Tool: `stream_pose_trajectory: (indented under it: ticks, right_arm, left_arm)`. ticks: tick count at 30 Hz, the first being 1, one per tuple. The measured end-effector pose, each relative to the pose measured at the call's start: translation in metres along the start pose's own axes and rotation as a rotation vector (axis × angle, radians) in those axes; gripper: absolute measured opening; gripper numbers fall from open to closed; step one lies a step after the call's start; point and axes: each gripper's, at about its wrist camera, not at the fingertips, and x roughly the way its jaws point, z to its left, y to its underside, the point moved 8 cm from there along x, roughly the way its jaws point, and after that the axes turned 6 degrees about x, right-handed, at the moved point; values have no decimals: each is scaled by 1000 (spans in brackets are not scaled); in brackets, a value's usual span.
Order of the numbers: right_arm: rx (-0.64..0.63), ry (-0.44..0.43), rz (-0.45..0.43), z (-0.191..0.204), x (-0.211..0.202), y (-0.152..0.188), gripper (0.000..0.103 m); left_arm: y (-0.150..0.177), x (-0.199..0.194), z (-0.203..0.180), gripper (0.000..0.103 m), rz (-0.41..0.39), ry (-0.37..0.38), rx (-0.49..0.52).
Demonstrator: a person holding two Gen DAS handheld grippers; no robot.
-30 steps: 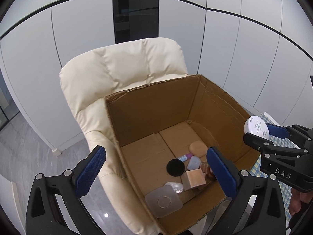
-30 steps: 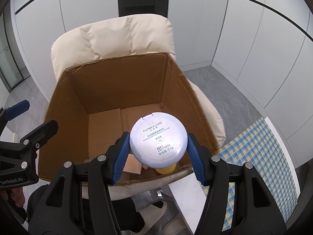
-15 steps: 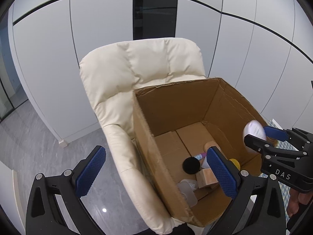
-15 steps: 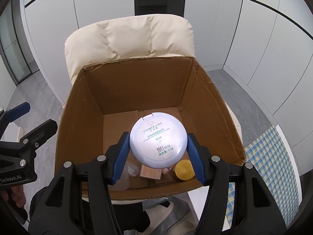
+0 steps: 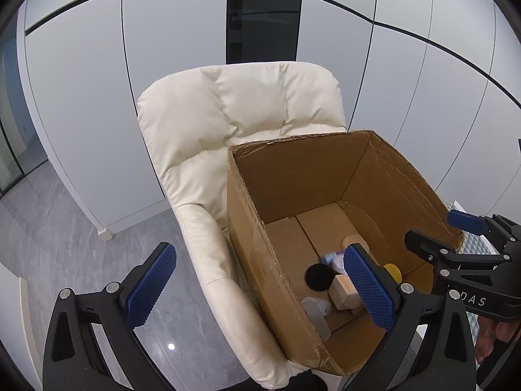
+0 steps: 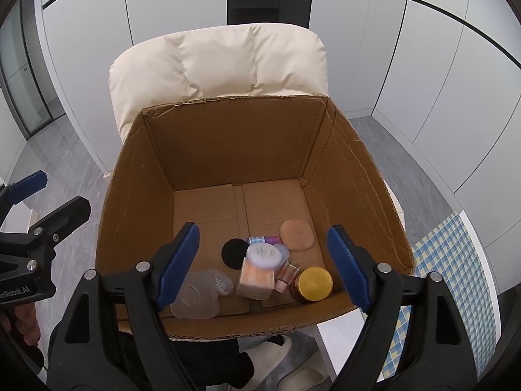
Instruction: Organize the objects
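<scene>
Resting on a cream armchair (image 6: 218, 65), the cardboard box (image 6: 228, 137) sits below both claws, apparently spread empty.

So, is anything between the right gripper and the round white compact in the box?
Nothing visible does. The round white compact lies atop the pile in the open cardboard box, below the right gripper, whose empty jaws are opening.
</scene>
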Motion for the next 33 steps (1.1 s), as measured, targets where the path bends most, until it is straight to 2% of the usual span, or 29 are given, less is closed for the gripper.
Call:
stream_pose_trajectory:
  ticks: [2, 6, 22, 33]
  right_arm:
    - [9, 8, -6, -2, -1, -1, 96]
    - [26, 26, -24, -8, -3, -4, 103]
    - [51, 17, -8, -14, -1, -1, 103]
    - [84, 33, -9, -39, -5, 4, 103]
  left_arm:
    - [0, 0, 0, 103, 1, 0, 0]
    - [0, 0, -1, 103, 1, -2, 1]
    - [-1, 5, -4, 103, 11, -1, -5]
    - [-6, 10, -25, 103, 17, 19, 15]
